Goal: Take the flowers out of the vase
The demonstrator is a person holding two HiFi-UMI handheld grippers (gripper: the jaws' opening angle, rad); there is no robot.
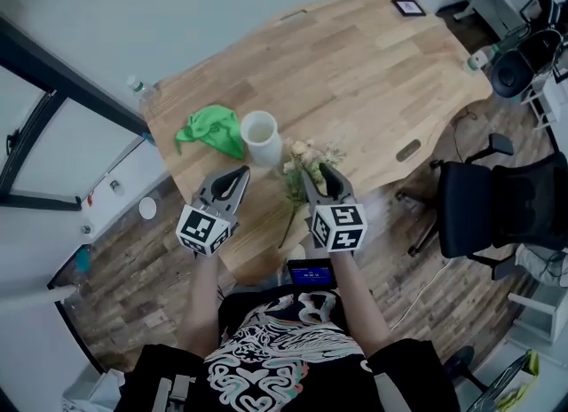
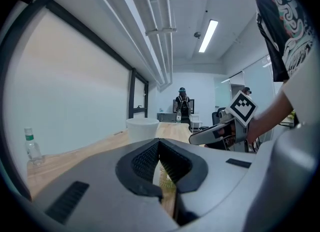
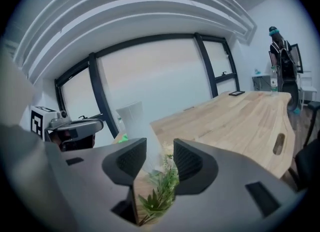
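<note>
Flowers (image 1: 304, 163): out of vase (image 1: 260, 135) already, flat on table (image 1: 382, 73), pale blooms and green sprigs just right of vase, long stem trailing back toward near edge. Vase: white, upright, apparently empty, between flowers and green cloth (image 1: 210, 129). Task: by this evidence done or nearly so; step in hand most likely letting go and drawing away, or taking a fresh hold to shift the bunch. Right gripper (image 1: 318, 176): directly over the bunch, jaws well apart, foliage showing between and below them in right gripper view, neither pad pressing on it, so nothing held. Left gripper (image 1: 238, 174): just beside vase on near side, jaws brought together at tips with only a sliver of gap behind, nothing in them. Handling advice: if withdrawing, lift right gripper straight up with jaws kept wide, so no sprig snags on a pad and drags the bunch; if regripping, close low on stem, not on blooms, which look soft and easily crushed; keep left gripper clear of vase, since a light, tall vessel likely tips at a nudge. Pose: both forearms stretched forward from torso over near table edge, grippers side by side and near each other, marker cubes toward the person, jaws pointing away across the table, right set angled down at flowers, left roughly level toward vase.
</note>
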